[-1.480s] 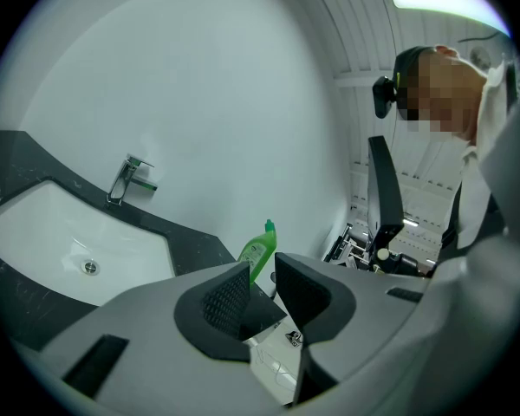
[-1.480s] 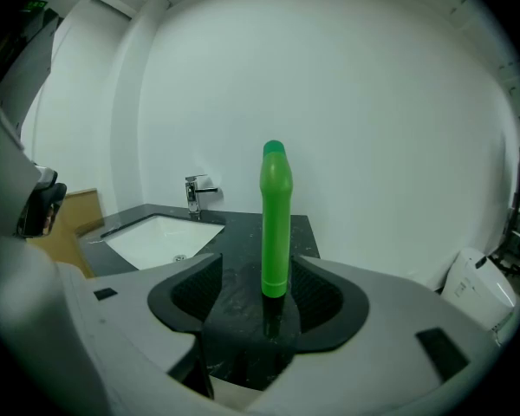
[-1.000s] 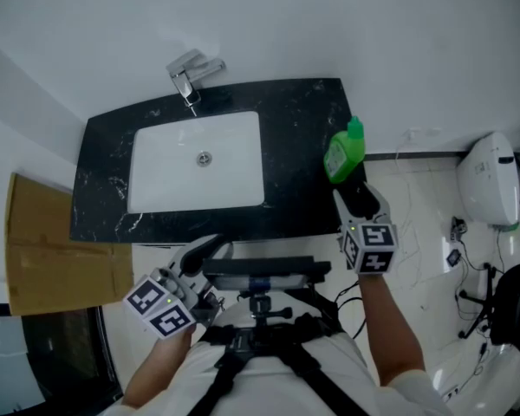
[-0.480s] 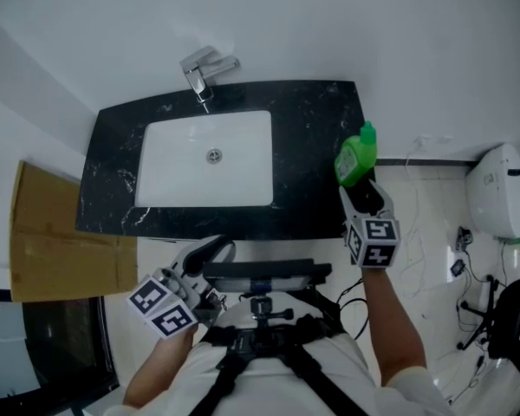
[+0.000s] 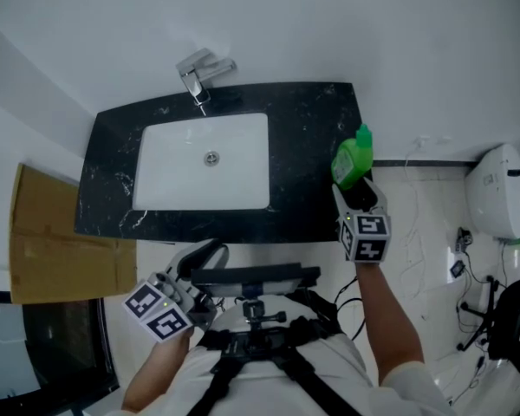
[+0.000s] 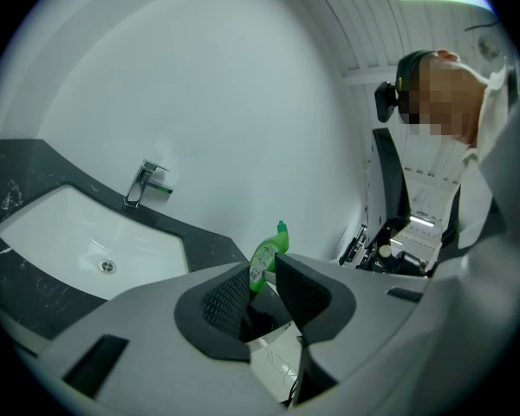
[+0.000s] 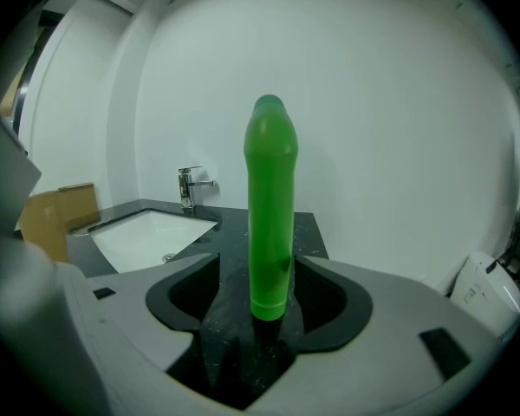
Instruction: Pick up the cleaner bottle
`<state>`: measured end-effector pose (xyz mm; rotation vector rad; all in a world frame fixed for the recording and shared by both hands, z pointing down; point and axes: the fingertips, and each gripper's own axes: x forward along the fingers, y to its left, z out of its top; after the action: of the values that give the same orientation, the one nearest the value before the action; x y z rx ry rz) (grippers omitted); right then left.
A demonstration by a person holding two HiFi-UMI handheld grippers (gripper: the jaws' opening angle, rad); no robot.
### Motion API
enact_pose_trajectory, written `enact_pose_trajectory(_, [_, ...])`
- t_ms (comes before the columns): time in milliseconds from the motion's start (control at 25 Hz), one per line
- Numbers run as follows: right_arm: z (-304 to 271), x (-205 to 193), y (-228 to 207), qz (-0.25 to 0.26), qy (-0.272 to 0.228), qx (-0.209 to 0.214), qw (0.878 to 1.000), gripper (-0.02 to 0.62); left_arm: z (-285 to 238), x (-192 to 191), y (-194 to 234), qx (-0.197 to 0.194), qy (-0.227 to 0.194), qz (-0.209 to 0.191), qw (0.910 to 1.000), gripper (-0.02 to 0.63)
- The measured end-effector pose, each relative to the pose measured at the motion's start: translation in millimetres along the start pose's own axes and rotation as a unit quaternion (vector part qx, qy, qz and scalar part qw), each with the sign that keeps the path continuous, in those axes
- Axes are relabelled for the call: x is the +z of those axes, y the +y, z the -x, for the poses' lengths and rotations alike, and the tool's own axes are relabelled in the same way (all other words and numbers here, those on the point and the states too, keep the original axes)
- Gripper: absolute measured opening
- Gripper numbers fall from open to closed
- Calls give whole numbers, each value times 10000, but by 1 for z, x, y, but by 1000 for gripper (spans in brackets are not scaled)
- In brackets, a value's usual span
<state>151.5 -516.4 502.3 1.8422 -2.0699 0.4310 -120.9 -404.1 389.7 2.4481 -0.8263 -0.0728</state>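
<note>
The green cleaner bottle [image 5: 350, 159] stands upright on the right end of the black marble counter [image 5: 303, 137]. In the right gripper view the cleaner bottle [image 7: 269, 206] rises between the two jaws, with a gap showing on its left side. My right gripper [image 5: 357, 192] is at the bottle's near side, open around its lower part, and in its own view the right gripper [image 7: 269, 277] frames the base. My left gripper [image 5: 199, 260] hangs low by the person's body, short of the counter. The left gripper [image 6: 262, 277] is open and empty; the bottle [image 6: 264, 258] shows far off through its gap.
A white sink basin [image 5: 201, 163] is set in the counter, with a chrome faucet [image 5: 199, 72] behind it. A cardboard box [image 5: 48, 237] stands left of the counter. A white appliance [image 5: 496, 189], cables and a black chair [image 5: 511, 319] are on the floor at the right.
My right gripper has moved forward and a little down, so its jaws now flank the bottle's lower part. The left gripper has stayed where it was.
</note>
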Motion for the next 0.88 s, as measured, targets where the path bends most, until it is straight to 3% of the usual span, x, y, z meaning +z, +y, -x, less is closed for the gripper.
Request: enact_pose_trajectory(880, [-43,-7,-11,43,-32,-70,10000,268,0,5,4,225,30,-86,9997,92])
